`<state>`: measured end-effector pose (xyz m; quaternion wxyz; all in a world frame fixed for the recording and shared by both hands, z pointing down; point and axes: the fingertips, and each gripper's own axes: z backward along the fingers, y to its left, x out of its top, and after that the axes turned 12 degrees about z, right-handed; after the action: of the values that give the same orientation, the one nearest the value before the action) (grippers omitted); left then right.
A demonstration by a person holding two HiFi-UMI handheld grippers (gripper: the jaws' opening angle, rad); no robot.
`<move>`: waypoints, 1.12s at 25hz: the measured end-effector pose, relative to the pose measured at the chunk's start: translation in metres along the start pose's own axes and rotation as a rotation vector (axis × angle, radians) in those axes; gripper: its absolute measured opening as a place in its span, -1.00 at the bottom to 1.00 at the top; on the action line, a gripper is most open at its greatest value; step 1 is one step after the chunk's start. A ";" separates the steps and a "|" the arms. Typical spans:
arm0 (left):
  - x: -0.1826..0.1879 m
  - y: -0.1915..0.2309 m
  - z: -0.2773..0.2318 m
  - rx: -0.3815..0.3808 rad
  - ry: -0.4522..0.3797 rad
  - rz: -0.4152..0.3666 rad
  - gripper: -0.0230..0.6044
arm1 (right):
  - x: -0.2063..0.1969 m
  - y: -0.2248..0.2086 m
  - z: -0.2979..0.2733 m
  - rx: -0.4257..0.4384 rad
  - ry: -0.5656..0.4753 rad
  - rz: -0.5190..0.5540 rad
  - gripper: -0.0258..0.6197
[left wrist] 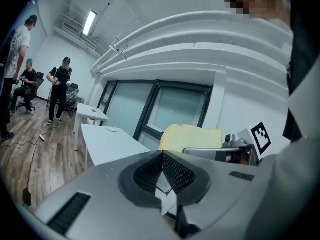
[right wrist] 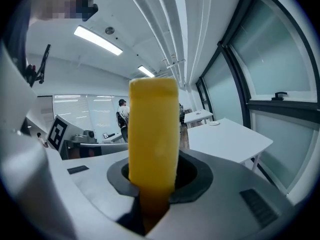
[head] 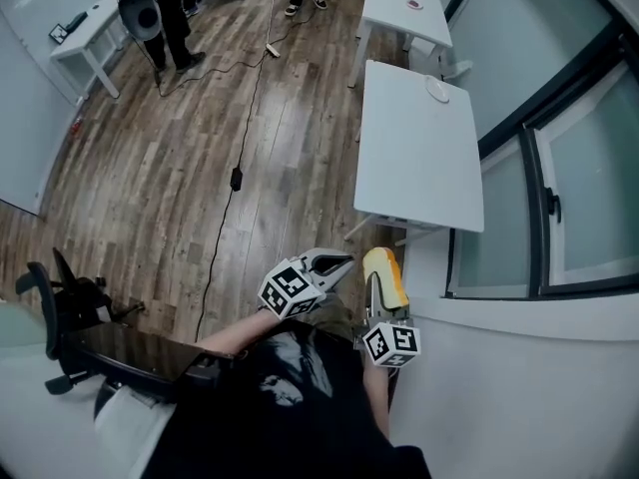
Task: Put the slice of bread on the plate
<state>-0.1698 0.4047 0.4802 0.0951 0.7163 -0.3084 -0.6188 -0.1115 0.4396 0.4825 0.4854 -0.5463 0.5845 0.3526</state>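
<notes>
My right gripper [head: 384, 302] is shut on a yellow slice of bread [head: 385, 275], which stands upright between its jaws. Seen edge-on in the right gripper view, the bread [right wrist: 153, 134] fills the middle, and the gripper [right wrist: 155, 181] clamps its lower end. Just to its left, my left gripper [head: 339, 263] is shut and empty, its pads [left wrist: 150, 174] touching. From there the bread [left wrist: 192, 136] shows beyond the jaws. A small white plate [head: 437, 90] lies at the far end of a white table [head: 419, 158] ahead, and it also shows as the plate [right wrist: 214, 123] in the right gripper view.
A second white table [head: 399, 8] stands beyond the first. Glass windows [head: 589, 188] and a white sill run along the right. Wooden floor with a black cable [head: 237, 178] lies to the left, an office chair [head: 60, 302] is at near left, and people [head: 165, 18] stand far off.
</notes>
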 end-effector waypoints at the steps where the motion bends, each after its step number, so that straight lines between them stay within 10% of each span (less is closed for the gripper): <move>1: -0.001 0.005 -0.002 0.002 0.005 0.008 -0.91 | -0.001 -0.002 -0.006 0.003 0.007 -0.004 -0.62; 28: 0.146 0.192 -0.166 0.048 0.049 -0.006 -0.91 | 0.076 -0.148 -0.251 0.082 0.030 -0.027 -0.62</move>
<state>-0.0688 0.1302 0.4948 0.0836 0.7340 -0.3187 -0.5939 -0.0065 0.1573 0.4977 0.5033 -0.5391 0.5983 0.3132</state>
